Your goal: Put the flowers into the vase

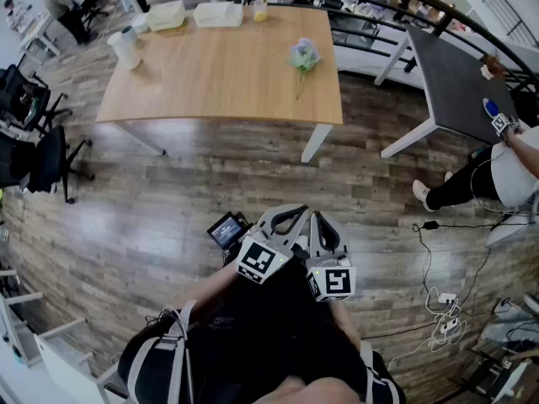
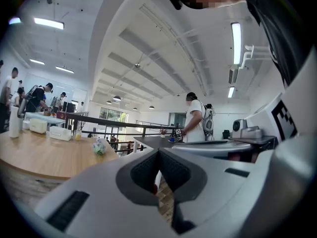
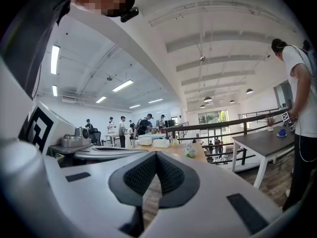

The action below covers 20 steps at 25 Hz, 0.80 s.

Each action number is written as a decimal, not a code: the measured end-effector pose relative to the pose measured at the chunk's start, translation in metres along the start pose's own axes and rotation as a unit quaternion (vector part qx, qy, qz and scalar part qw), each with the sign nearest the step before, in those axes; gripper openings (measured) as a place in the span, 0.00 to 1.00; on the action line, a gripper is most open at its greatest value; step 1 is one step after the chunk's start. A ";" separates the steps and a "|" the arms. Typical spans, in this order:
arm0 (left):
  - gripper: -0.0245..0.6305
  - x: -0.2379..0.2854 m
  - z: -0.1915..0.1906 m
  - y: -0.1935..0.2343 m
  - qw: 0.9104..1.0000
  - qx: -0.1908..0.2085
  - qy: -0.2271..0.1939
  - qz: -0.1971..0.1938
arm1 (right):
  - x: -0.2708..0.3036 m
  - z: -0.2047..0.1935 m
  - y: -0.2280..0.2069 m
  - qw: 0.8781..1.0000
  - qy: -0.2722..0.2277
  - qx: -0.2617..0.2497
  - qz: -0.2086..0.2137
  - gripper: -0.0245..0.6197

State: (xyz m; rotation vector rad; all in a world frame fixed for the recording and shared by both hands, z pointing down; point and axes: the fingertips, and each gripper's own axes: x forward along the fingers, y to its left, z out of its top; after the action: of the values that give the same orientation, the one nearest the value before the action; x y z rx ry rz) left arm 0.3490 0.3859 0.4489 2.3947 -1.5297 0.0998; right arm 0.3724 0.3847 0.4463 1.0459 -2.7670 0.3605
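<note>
Both grippers were held low, close to the person's body, well apart from the work area. The left gripper [image 2: 158, 155] had its fingers [image 2: 144, 170] closed together, pad against pad, with nothing between them. The right gripper [image 3: 156, 155] was in the same condition: fingers [image 3: 140, 175] shut tip to tip and empty. In the head view the two grippers sat side by side above the wood-plank floor [image 1: 168, 217], their marker cubes facing up.

The flowers [image 1: 304, 55], a small pale bunch with a thin stem, lay flat on the wooden tabletop [image 1: 219, 82], near its right edge as seen from the head view. The vase [image 1: 125, 47], white and upright, stood at the opposite, left end of the same tabletop, well apart from the flowers. Two white trays [image 1: 217, 13] rested along the far edge.

A dark table [image 1: 459, 87] stood to the right of the wooden one. A person [image 1: 505, 171] in a white top and dark trousers stood beside it.
</note>
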 end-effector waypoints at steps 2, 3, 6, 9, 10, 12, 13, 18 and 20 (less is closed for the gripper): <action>0.08 0.026 0.012 0.017 0.999 0.022 -0.018 -0.025 | 0.024 0.012 -0.018 0.999 -0.037 -0.014 -0.023 0.06; 0.08 0.036 0.016 0.024 0.999 0.030 -0.024 -0.035 | 0.032 0.016 -0.025 0.998 -0.050 -0.019 -0.033 0.06; 0.08 0.040 0.017 0.028 0.998 0.039 -0.030 -0.049 | 0.038 0.016 -0.026 0.997 -0.062 -0.023 -0.046 0.06; 0.08 0.028 0.013 0.023 0.998 0.032 -0.027 -0.055 | 0.033 0.012 -0.015 0.997 -0.056 -0.023 -0.040 0.06; 0.08 0.026 0.012 0.021 0.997 0.030 -0.025 -0.060 | 0.033 0.011 -0.013 0.998 -0.054 -0.023 -0.037 0.06; 0.08 0.027 0.009 0.020 0.997 0.027 -0.022 -0.068 | 0.036 0.008 -0.013 0.998 -0.049 -0.021 -0.035 0.06; 0.08 0.029 0.007 0.021 0.997 0.028 -0.021 -0.070 | 0.037 0.006 -0.015 0.998 -0.049 -0.020 -0.036 0.06; 0.08 0.029 0.005 0.016 0.997 0.032 -0.012 -0.066 | 0.030 0.006 -0.017 0.997 -0.057 -0.012 -0.040 0.06; 0.08 0.030 0.005 0.013 0.997 0.033 -0.014 -0.062 | 0.026 0.007 -0.020 0.997 -0.062 -0.009 -0.040 0.06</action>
State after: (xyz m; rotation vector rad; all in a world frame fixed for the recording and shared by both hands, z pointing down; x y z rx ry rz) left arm 0.3498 0.3527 0.4532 2.5471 -1.4055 0.0916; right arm 0.3657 0.3518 0.4487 1.2077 -2.8189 0.2673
